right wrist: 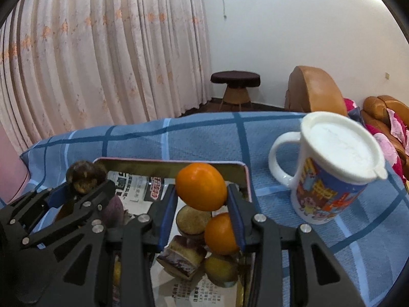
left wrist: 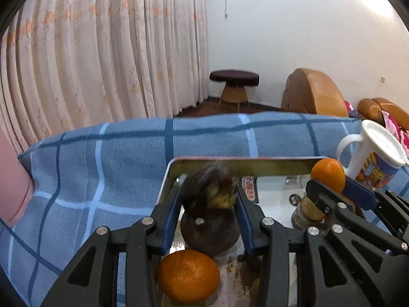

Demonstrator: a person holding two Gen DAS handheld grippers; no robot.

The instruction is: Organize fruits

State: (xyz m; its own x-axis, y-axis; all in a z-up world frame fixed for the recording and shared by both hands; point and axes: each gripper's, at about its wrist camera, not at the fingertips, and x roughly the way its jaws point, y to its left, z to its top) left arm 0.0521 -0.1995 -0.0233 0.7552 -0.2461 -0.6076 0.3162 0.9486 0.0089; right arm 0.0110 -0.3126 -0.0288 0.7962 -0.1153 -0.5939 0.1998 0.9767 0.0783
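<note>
My left gripper (left wrist: 208, 192) is shut on a dark brown, wrinkled fruit (left wrist: 208, 188) and holds it above a metal tray (left wrist: 230, 162) lined with newspaper. It also shows in the right wrist view (right wrist: 83, 176). My right gripper (right wrist: 202, 192) is shut on an orange (right wrist: 200, 186), held over the same tray (right wrist: 153, 162); it shows in the left wrist view (left wrist: 328, 175) too. In the tray lie another orange (left wrist: 188, 276), a dark round fruit (left wrist: 209, 232), a second orange (right wrist: 221, 232) and cut fruit pieces (right wrist: 182, 258).
The tray stands on a blue checked cloth (right wrist: 204, 133) over the table. A white lidded mug (right wrist: 334, 168) with a cartoon print stands right of the tray. A pink object (left wrist: 12, 181) is at the left edge. A stool (left wrist: 234, 78), curtain and sofa lie beyond.
</note>
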